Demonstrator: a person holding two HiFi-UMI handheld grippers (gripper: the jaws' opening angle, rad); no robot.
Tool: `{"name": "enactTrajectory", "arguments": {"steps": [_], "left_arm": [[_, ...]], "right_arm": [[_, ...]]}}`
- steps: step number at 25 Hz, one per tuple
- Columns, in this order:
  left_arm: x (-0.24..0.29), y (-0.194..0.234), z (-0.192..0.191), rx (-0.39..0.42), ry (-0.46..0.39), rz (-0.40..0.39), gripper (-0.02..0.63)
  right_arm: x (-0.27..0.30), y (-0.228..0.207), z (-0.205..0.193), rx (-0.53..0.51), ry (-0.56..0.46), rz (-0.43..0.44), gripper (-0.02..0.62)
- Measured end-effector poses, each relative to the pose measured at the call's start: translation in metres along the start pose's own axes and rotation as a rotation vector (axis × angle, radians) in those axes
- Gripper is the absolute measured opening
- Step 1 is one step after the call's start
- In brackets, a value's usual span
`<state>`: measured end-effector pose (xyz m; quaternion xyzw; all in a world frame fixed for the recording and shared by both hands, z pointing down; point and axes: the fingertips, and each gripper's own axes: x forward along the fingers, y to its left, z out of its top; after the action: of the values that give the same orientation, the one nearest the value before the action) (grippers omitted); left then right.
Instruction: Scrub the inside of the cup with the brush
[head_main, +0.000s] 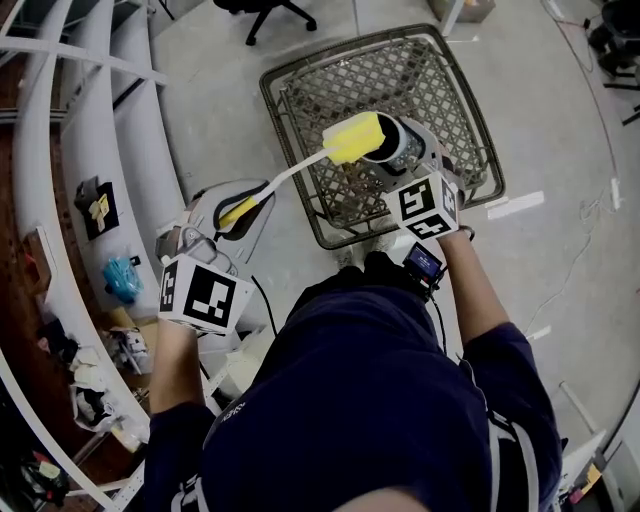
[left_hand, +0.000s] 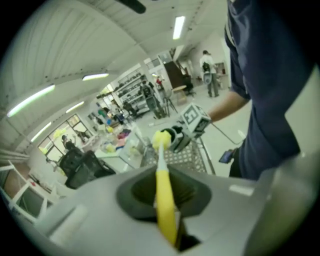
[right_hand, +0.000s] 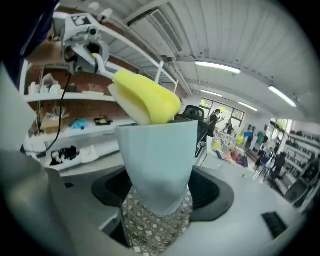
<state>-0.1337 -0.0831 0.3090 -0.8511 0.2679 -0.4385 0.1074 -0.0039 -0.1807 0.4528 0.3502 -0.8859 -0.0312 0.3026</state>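
Observation:
My left gripper (head_main: 238, 213) is shut on the yellow handle of the brush (head_main: 290, 176). In the left gripper view that handle (left_hand: 165, 200) runs up between the jaws to the sponge head (left_hand: 161, 139). The yellow sponge head (head_main: 352, 138) rests at the mouth of the pale cup (head_main: 403, 143), mostly outside the rim. My right gripper (head_main: 408, 163) is shut on the cup's lower body and holds it above the basket. In the right gripper view the cup (right_hand: 159, 160) fills the centre, with the sponge (right_hand: 146, 98) leaning over its rim.
A square wire basket (head_main: 455, 100) sits on the grey floor under the cup. White shelves (head_main: 95, 150) with clutter curve along the left. A chair base (head_main: 265, 10) stands at the top. People (left_hand: 209, 72) stand far off in the hall.

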Motion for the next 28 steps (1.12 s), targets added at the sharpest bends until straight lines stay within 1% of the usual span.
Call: {"name": "enactTrajectory", "arguments": {"steps": [3, 5, 6, 8, 10, 15, 17, 18, 23, 28], "left_arm": [[-0.006, 0.014, 0.007, -0.031, -0.085, 0.064, 0.032], [-0.009, 0.025, 0.01, -0.076, -0.149, 0.119, 0.032], [-0.011, 0.031, 0.01, -0.124, -0.182, 0.144, 0.032], [-0.01, 0.04, 0.004, -0.269, -0.24, 0.176, 0.032], [-0.005, 0.044, -0.006, -0.4, -0.272, 0.177, 0.032], [0.017, 0.034, -0.031, -0.585, -0.312, 0.15, 0.032], [0.027, 0.027, -0.035, -0.643, -0.326, 0.142, 0.032], [0.032, 0.024, -0.036, -0.656, -0.327, 0.14, 0.032], [0.04, 0.02, -0.033, -0.664, -0.331, 0.127, 0.032], [0.039, 0.022, -0.034, -0.679, -0.336, 0.128, 0.032]], "right_arm": [[0.001, -0.007, 0.002, 0.194, -0.07, 0.037, 0.344], [-0.002, -0.012, 0.006, 0.295, -0.115, 0.052, 0.344], [-0.004, -0.015, 0.009, 0.341, -0.14, 0.058, 0.344], [-0.008, -0.02, 0.016, 0.435, -0.192, 0.074, 0.344], [-0.013, -0.025, 0.022, 0.516, -0.236, 0.096, 0.344], [-0.024, -0.031, 0.038, 0.659, -0.326, 0.168, 0.344], [-0.027, -0.033, 0.044, 0.687, -0.349, 0.182, 0.344], [-0.028, -0.034, 0.046, 0.69, -0.355, 0.182, 0.344], [-0.03, -0.039, 0.051, 0.659, -0.354, 0.152, 0.344], [-0.027, -0.035, 0.054, 0.645, -0.336, 0.17, 0.344]]}}
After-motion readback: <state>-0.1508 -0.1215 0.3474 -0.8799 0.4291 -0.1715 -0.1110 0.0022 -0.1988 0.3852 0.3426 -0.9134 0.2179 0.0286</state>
